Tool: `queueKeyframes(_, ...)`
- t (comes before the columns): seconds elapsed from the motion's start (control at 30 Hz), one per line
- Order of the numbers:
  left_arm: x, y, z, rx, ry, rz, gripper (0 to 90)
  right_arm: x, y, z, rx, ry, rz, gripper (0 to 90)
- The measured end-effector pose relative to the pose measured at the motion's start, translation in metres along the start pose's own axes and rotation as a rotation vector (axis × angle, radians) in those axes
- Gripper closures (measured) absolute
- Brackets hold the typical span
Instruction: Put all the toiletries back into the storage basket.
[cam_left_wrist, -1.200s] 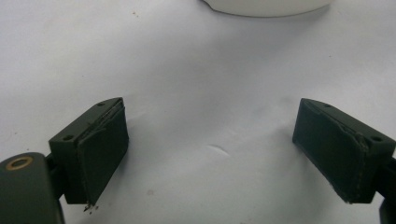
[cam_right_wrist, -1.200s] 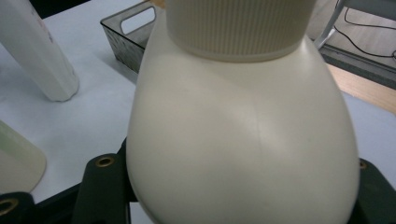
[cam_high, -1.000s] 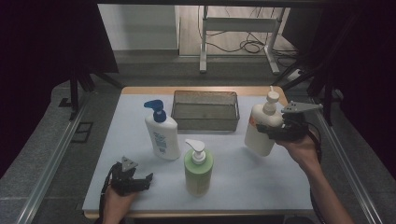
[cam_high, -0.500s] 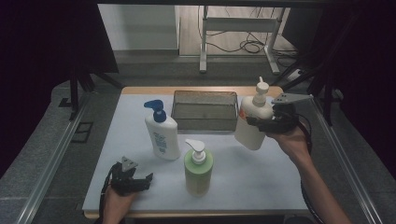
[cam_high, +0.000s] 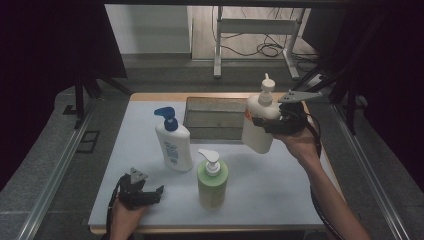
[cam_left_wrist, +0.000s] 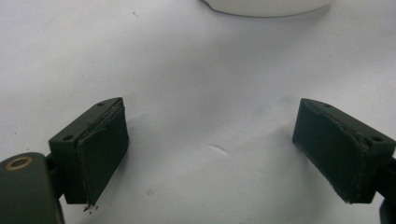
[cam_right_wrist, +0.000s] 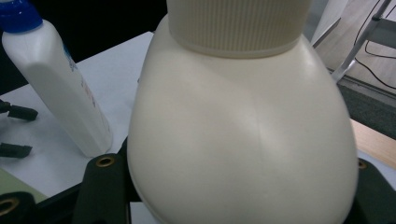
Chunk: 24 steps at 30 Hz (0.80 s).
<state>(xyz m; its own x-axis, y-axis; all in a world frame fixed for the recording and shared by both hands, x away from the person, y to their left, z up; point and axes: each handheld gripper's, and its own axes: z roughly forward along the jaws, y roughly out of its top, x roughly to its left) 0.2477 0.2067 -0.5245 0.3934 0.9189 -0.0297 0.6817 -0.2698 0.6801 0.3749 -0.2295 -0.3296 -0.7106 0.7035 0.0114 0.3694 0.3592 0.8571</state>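
Meanwhile, at the near left corner of the table (cam_high: 300, 200), the left gripper (cam_high: 150, 195) is rested with its fingers (cam_left_wrist: 100, 149) spread apart and nothing between them. Further right, a white bottle with a blue pump (cam_high: 173, 141) and a green pump bottle (cam_high: 212, 181) are left standing. At the right, the cream pump bottle (cam_high: 259, 124) is clamped in the right gripper (cam_high: 261, 121); since a second ago it has been lifted off the table and carried leftward, tilted, to the wire basket (cam_high: 215, 117), where placement is probably intended.

Dim room, table lit from above; soft shadows.
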Motion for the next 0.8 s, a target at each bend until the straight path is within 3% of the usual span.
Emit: queueKeyframes(0.8,0.000,0.000,0.000,-0.001,-0.001,-0.002,10.2,0.017,0.037,0.055,-0.027,-0.016,0.002,40.1)
